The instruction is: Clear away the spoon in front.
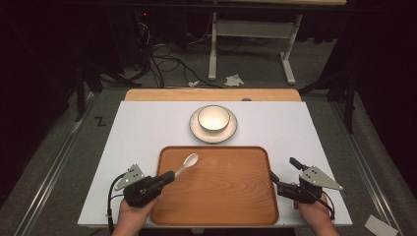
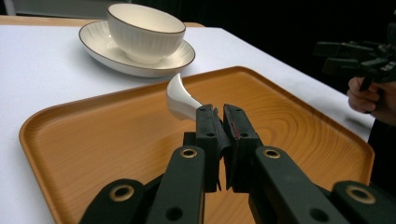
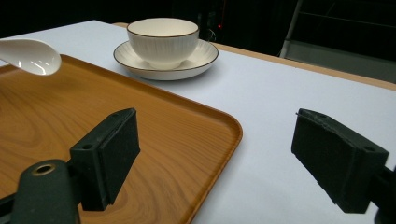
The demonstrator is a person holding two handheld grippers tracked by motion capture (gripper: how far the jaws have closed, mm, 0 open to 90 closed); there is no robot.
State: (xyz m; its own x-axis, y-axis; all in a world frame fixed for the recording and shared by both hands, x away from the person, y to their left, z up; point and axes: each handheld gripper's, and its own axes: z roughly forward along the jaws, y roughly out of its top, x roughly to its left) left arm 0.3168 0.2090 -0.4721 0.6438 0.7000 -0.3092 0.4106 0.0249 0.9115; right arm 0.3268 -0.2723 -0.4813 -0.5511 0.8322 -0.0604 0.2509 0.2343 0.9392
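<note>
We see one white tabletop (image 1: 142,128) with bare room left and right of one wooden tray (image 1: 221,196), whose near edge sits close to the tabletop's front edge. Beyond the tray's far rim stands one saucer (image 1: 196,132) carrying one bowl (image 1: 213,118). Our left gripper (image 1: 169,176) is clamped on the handle of one white spoon (image 1: 189,161), held over the tray's left part. Our right gripper (image 1: 282,172) gapes wide and empty, straddling the tray's right edge.
</note>
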